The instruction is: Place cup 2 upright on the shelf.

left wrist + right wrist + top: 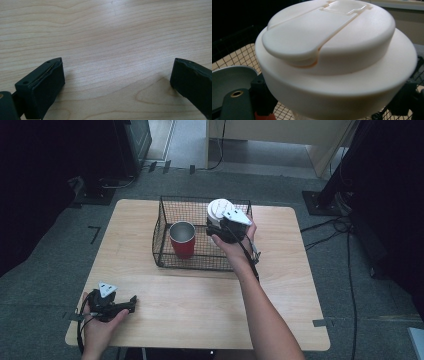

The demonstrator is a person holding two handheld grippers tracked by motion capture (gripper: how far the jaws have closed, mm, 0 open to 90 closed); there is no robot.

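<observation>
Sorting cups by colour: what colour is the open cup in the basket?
Red, with a silver metal rim; the cup shows best in the high view.

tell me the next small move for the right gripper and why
Probably lower the white-lidded cup straight down into the wire basket, then open. The right gripper holds it above the basket's right half, beside the red cup, and that side looks free.

A lab or recording studio: a bare wooden table on grey carpet, black stands, loose cables and tape marks on the floor
</observation>
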